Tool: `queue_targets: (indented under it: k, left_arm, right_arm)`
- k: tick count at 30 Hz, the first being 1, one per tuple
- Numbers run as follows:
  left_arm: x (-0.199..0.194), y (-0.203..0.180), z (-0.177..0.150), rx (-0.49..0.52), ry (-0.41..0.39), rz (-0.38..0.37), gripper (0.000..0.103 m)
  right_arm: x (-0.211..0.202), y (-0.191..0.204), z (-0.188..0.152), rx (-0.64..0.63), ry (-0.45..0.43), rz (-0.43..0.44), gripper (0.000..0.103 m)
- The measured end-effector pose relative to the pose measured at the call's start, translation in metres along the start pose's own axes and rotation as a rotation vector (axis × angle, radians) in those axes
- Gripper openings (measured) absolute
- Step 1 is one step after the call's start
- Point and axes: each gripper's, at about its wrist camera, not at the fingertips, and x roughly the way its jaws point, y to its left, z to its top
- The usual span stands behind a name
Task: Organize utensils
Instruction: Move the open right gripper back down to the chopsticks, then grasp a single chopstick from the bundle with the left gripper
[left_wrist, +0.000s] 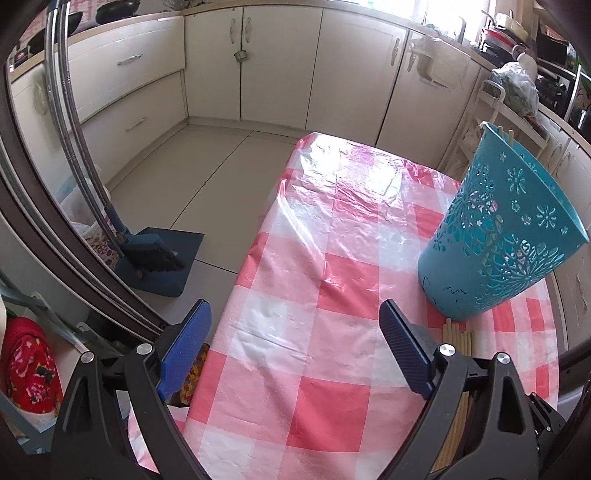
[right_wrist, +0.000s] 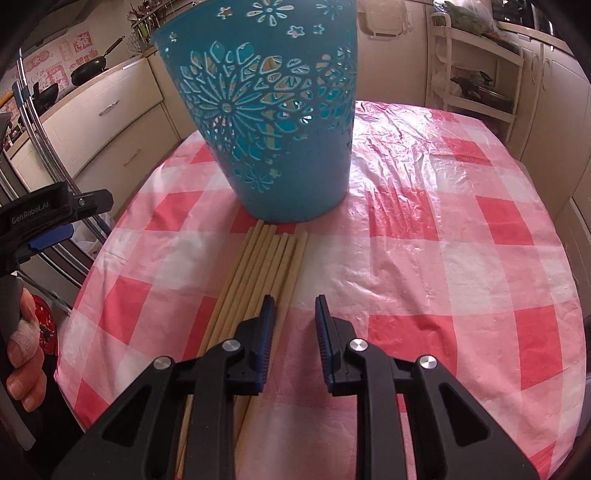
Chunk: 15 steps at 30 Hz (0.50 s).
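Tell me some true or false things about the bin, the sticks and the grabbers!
1. The teal bin stands upright on the checked cloth. True.
2. The chopsticks lie in a bundle in front of the bin. True.
3. The right gripper is clamped on a chopstick. False: nothing is between its jaws; the bundle lies just left of them.
4. The left gripper has its jaws shut. False: they stand wide open over the cloth.
5. Some chopsticks already poke out of the bin. True.

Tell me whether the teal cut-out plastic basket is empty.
Not empty: in the left wrist view two pale wooden chopsticks poke above the teal cut-out plastic basket rim.
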Motion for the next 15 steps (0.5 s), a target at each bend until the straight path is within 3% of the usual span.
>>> queue_targets:
  k: [5, 6, 10, 15]
  left_arm:
    - [0.004, -0.018, -0.006, 0.078, 0.048, -0.056, 0.088]
    - [0.006, -0.024, -0.009, 0.102, 0.061, -0.064, 0.088]
    - [0.010, -0.056, -0.024, 0.225, 0.095, -0.102, 0.088]
    - [0.019, -0.082, -0.033, 0.299, 0.126, -0.103, 0.088]
  right_arm:
    - [0.001, 0.001, 0.000, -0.049, 0.016, -0.012, 0.015]
    - [0.001, 0.001, 0.000, -0.074, 0.027, -0.019, 0.009]
    - [-0.004, -0.009, 0.000, -0.140, 0.062, -0.036, 0.008]
    - [-0.009, -0.037, -0.002, -0.034, 0.050, 0.025, 0.007]
